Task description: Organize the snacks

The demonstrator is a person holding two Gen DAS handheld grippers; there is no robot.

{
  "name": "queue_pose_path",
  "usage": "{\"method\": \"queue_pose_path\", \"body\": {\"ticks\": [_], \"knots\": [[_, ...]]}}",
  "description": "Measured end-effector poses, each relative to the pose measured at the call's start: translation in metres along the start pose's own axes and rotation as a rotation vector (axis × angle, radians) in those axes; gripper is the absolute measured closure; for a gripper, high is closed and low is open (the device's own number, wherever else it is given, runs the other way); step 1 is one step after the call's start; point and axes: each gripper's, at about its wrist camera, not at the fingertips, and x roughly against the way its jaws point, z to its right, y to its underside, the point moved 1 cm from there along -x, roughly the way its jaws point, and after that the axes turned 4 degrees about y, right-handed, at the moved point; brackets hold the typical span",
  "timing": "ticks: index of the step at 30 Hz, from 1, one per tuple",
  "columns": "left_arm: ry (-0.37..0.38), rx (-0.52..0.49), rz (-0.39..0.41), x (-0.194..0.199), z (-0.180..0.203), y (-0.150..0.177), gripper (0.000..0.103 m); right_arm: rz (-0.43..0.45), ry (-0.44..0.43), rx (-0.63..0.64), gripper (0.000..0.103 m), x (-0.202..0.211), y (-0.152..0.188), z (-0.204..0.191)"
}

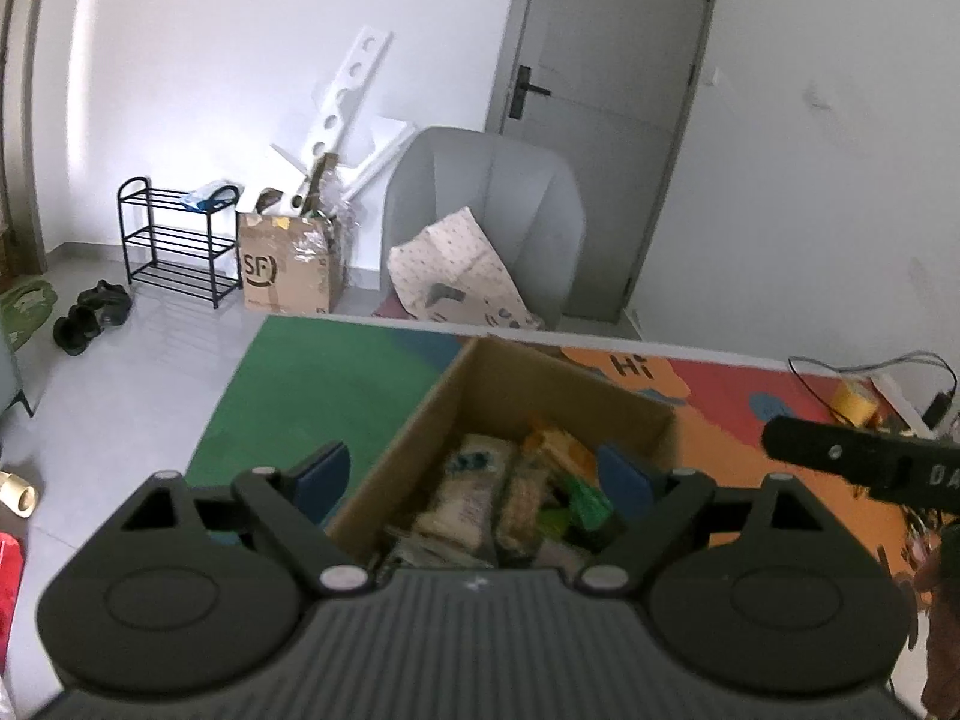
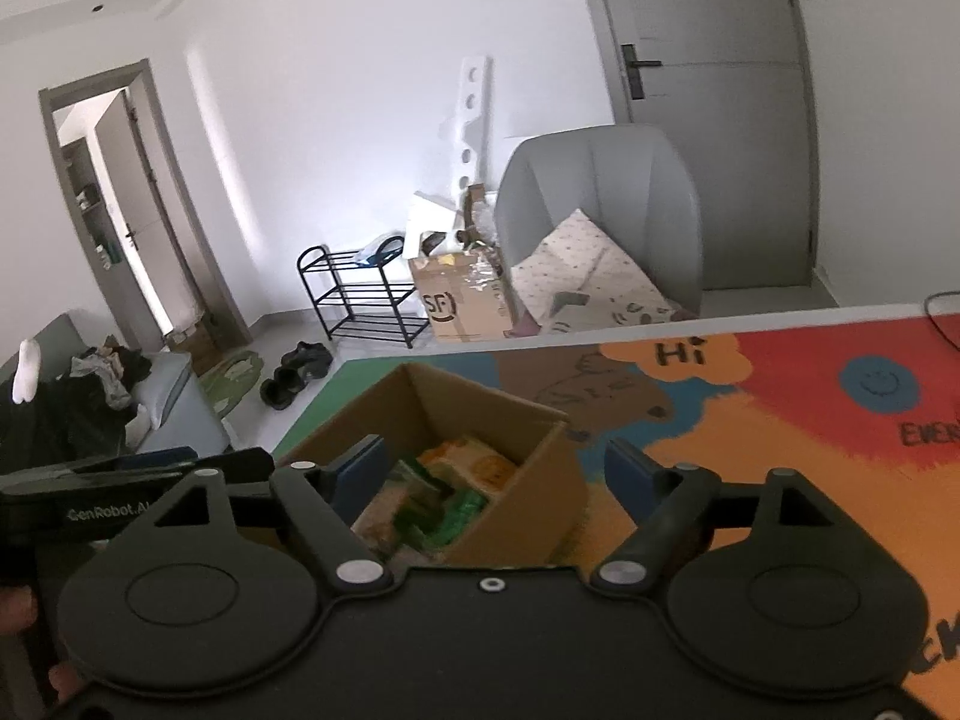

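The counter [image 2: 780,420] is covered by a colourful mat. On its green part stands an open cardboard box [image 1: 420,450] holding the snack packets [image 1: 480,498]. The left hand-held gripper [image 1: 474,477] and the right hand-held gripper [image 2: 489,474] both stand wide open just above the box, and neither of the 2 holds anything.

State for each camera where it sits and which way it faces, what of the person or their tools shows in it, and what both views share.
Left wrist: on the left gripper, looking forward and down into the cardboard box of snacks; its open fingers and the right gripper show.
Right wrist: on the right gripper, facing the box from its right; open fingers, the left gripper and a hand show.
Shared: box, colourful mat, grey chair, door.
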Motion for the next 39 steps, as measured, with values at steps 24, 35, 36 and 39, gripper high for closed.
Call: {"method": "queue_pose_path", "body": {"ticks": [24, 35, 36, 39], "knots": [[0.087, -0.120, -0.063, 0.049, 0.049, 0.022, 0.008, 0.005, 0.053, -0.064, 0.000, 0.075, 0.026, 0.029], [0.091, -0.126, -0.062, 0.072, 0.054, 0.038, 0.004, 0.019, 0.062, -0.072, 0.000, 0.108, 0.041, 0.033], [0.091, -0.125, -0.061, 0.074, 0.055, 0.040, 0.003, 0.016, 0.063, -0.071, 0.000, 0.111, 0.043, 0.034], [0.088, -0.119, -0.061, 0.079, 0.054, 0.046, 0.003, 0.016, 0.059, -0.061, 0.000, 0.118, 0.048, 0.033]]}}
